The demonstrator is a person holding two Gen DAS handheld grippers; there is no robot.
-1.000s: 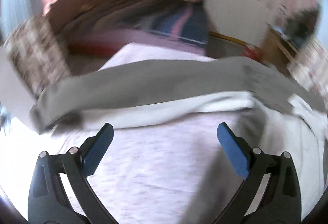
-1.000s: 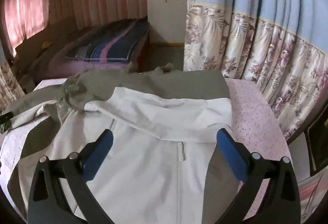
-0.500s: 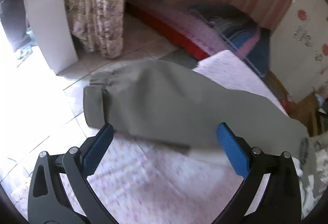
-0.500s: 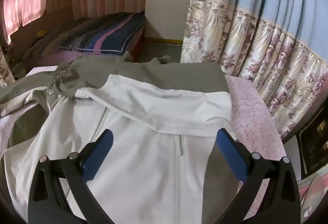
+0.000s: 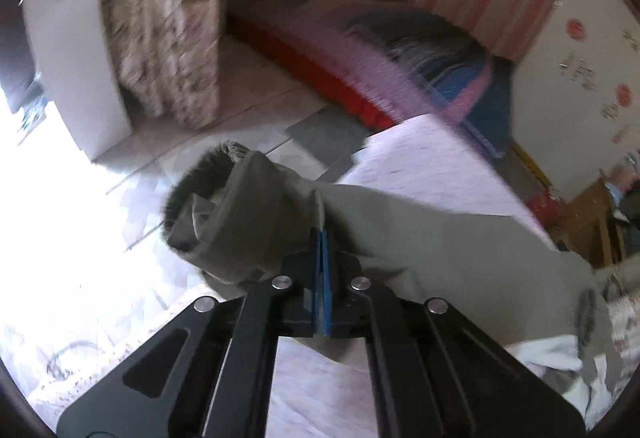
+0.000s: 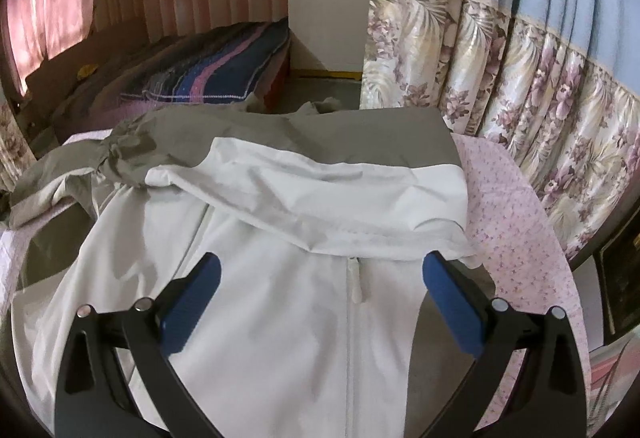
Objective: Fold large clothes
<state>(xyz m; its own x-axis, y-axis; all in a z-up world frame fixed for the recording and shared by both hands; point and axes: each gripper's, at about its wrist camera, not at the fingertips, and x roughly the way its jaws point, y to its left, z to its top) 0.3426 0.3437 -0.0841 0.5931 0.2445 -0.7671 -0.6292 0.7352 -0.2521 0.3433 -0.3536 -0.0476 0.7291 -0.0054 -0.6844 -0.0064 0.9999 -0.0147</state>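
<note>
Closed now, left gripper point(image 5: 322, 238) pinches the olive sleeve point(image 5: 400, 238) it only hovered over before.
Sleeve cuff hangs past the bed's point(image 5: 432, 165) left edge; right gripper point(image 6: 320, 290) hovers wide open, empty, above the jacket point(image 6: 280, 278) spread across the bed.

The jacket point(image 6: 280, 302) lies spread front-up on the pink-patterned surface point(image 6: 516, 238), white over the chest with a closed centre zipper point(image 6: 354, 290), olive-grey at the shoulders and sleeves. Its hood is folded down over the chest. One olive-grey sleeve point(image 5: 420, 238) stretches off toward the surface's edge, its gathered cuff point(image 5: 208, 197) bunched and hanging open past that edge, above the floor.
</note>
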